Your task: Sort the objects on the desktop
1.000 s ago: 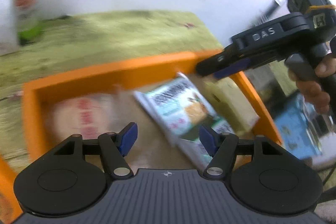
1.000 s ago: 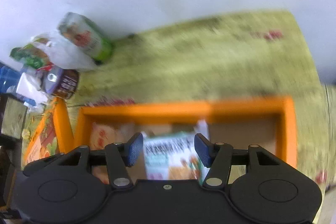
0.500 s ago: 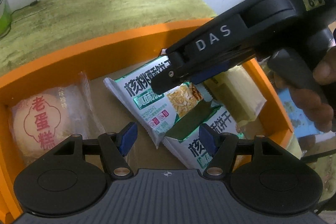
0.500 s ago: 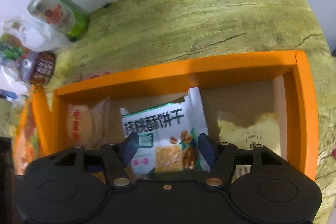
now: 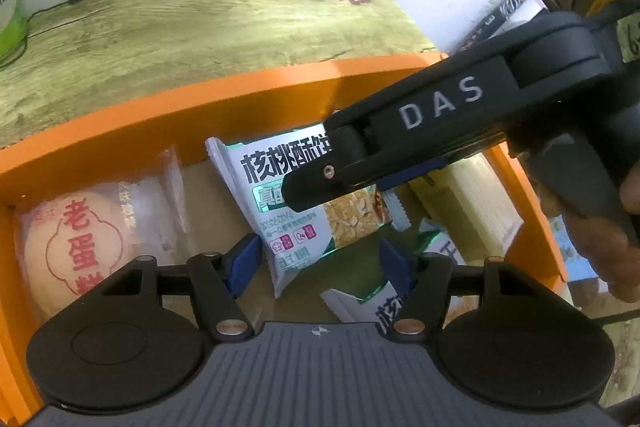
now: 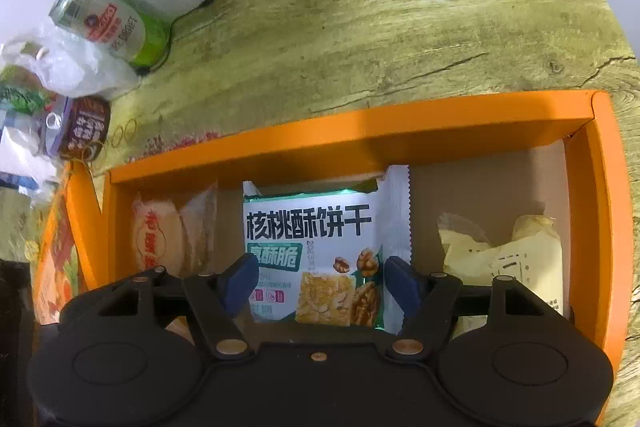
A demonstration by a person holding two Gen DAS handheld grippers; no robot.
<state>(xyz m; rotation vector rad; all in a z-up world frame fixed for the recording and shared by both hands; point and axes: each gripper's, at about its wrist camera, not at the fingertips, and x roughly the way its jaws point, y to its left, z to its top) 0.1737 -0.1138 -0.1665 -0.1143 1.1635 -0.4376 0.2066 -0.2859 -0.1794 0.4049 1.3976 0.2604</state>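
Walnut biscuit packet being let go into the orange box

The right gripper (image 6: 316, 285), jaws just widening and clear of the walnut biscuit packet (image 6: 320, 247) at frame centre, risks snagging its sealed edge on withdrawal; the left gripper (image 5: 320, 261), jaws spread and empty, hangs over a second packet (image 5: 380, 303) in the orange box (image 6: 360, 135)

Black gripper (image 5: 318, 261), blue pads (image 5: 244, 261), white "DAS" lettering, silver pivot screws.
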